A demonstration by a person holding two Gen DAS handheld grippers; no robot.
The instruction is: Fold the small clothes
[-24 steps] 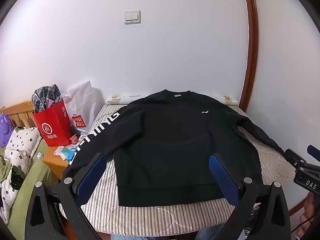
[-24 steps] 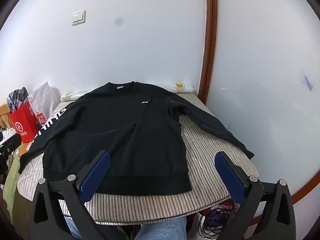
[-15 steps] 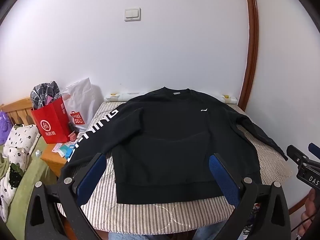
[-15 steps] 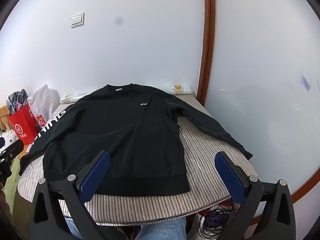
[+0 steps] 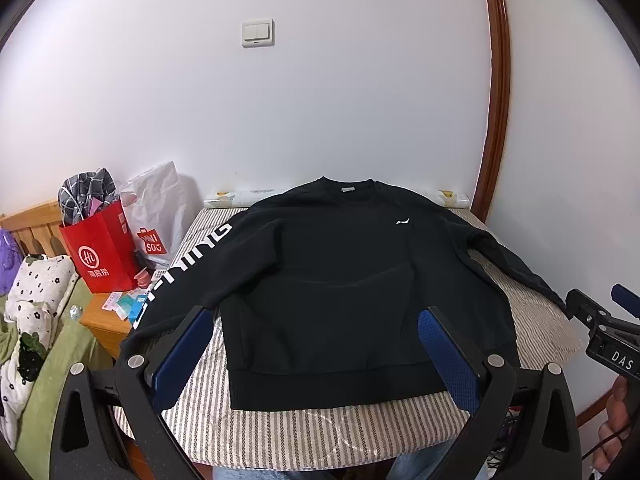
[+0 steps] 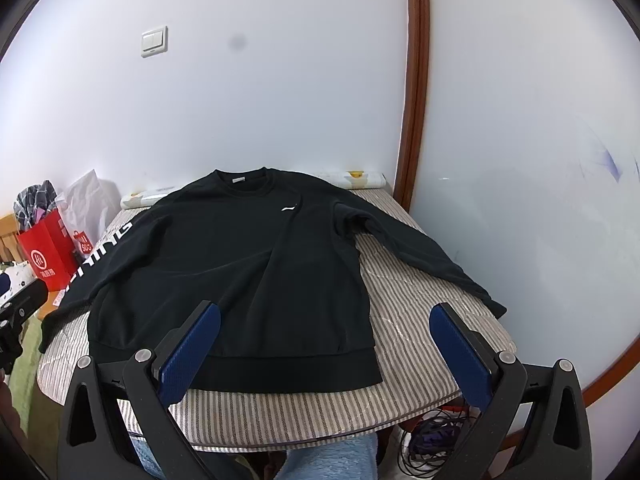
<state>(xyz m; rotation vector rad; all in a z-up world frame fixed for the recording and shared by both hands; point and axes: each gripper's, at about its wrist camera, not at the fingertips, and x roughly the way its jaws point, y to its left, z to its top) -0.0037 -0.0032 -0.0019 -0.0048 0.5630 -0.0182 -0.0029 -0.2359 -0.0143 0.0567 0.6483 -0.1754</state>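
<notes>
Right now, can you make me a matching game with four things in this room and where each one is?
Things:
1. black sweatshirt
2. red paper bag
3. light switch
4. checked cloth

Places:
A. high on the white wall
B. sticking out of the top of a bag
C. spread flat on the striped table cover
D. standing on the wooden side table, left of the table

Pairs: 1-C, 2-D, 3-A, 4-B

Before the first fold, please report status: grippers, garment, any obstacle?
Left gripper and right gripper: jaws open, holding nothing. Black sweatshirt flat, unfolded, sleeves spread. No obstacle on it.
</notes>
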